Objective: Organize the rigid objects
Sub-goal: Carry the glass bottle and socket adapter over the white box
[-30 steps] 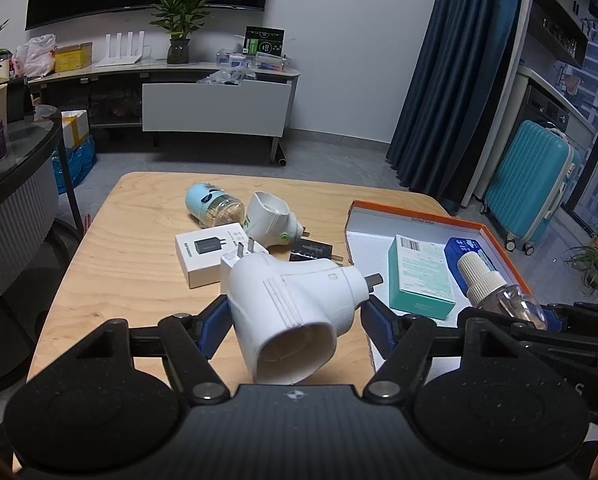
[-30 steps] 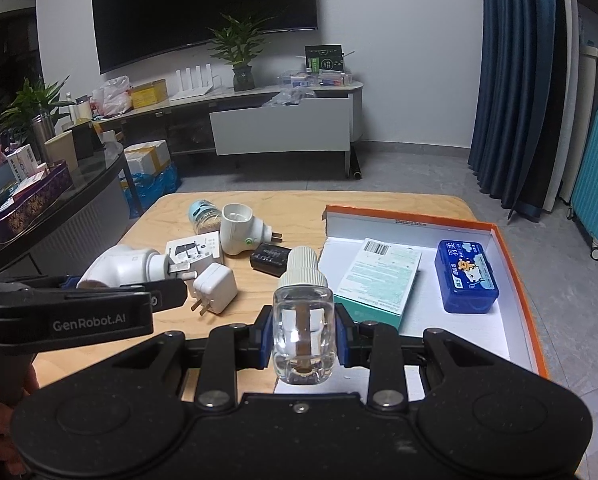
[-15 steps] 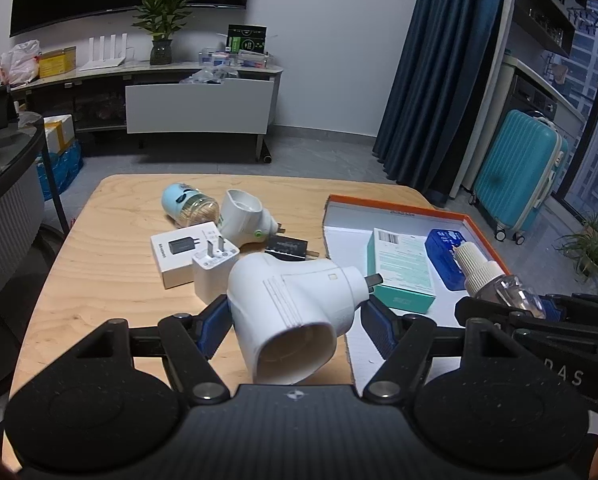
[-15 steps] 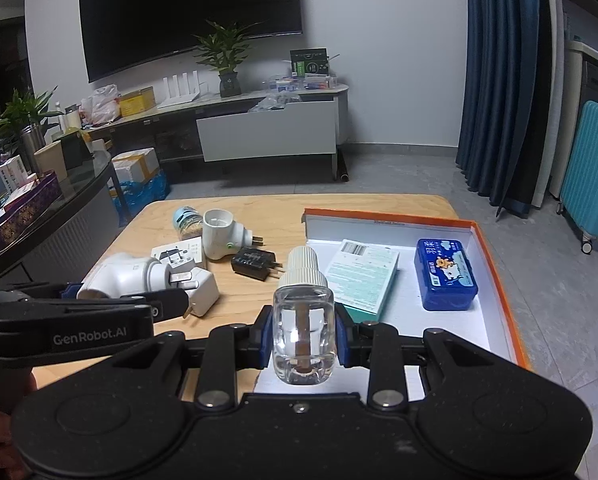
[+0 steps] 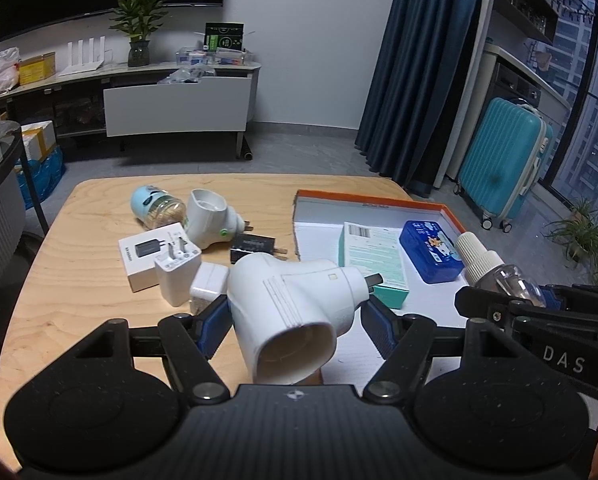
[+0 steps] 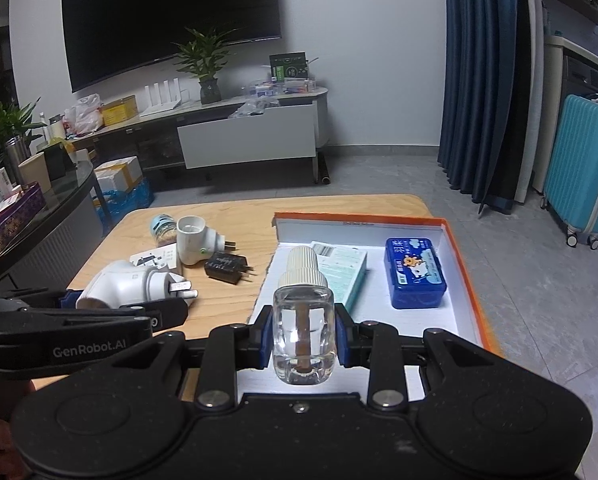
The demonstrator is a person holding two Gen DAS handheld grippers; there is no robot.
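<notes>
Dim, bluish indoor light; sharp, fisheye-bent edges.

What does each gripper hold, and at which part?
Left gripper: white plug-in heater, gripped across its body. Right gripper: clear refill bottle, gripped at its glass sides.

white wall (image 6: 379, 60) | grey floor (image 6: 379, 172) | blue curtain (image 6: 475, 80) | wall TV (image 6: 171, 16)

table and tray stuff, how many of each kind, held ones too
white vaporizer plugs: 2
liquid bottles: 2
chargers: 3
boxes: 3
total: 10
</notes>
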